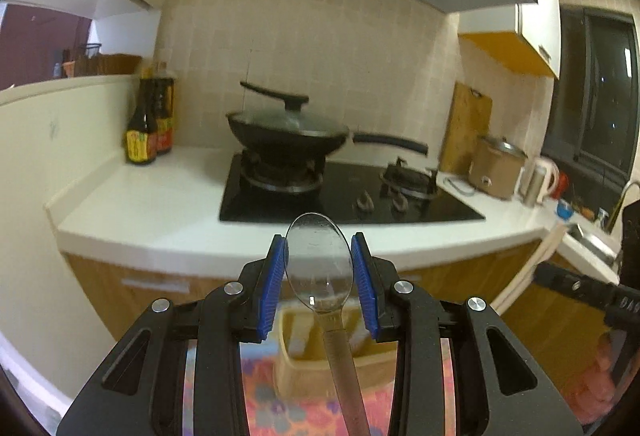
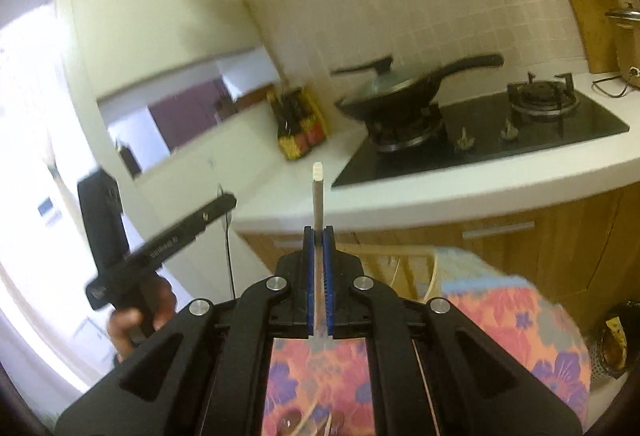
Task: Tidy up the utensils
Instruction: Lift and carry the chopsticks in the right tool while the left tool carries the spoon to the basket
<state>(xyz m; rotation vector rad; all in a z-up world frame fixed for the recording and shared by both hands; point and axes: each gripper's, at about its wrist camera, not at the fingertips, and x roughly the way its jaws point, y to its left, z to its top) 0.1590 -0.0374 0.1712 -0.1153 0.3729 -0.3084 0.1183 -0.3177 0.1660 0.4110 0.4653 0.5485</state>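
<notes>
My left gripper (image 1: 319, 264) is shut on a clear plastic spoon (image 1: 318, 260); its bowl sits between the blue pads and its handle runs down toward the camera. My right gripper (image 2: 318, 236) is shut on a thin stick-like utensil (image 2: 317, 196) with a pale tip that points up past the fingertips. Both are held in the air above a flowered cloth (image 2: 520, 316). A beige container (image 1: 304, 348) stands on the cloth below the left gripper. The left gripper's body shows in the right wrist view (image 2: 160, 248), and the right gripper's body shows in the left wrist view (image 1: 592, 292).
A white kitchen counter (image 1: 160, 204) lies ahead with a black gas hob (image 1: 344, 196) and a lidded wok (image 1: 286, 132). Sauce bottles (image 1: 150, 124) stand at the left corner. A cutting board (image 1: 466, 124), a cooker pot (image 1: 496, 164) and a kettle (image 1: 538, 176) stand at the right.
</notes>
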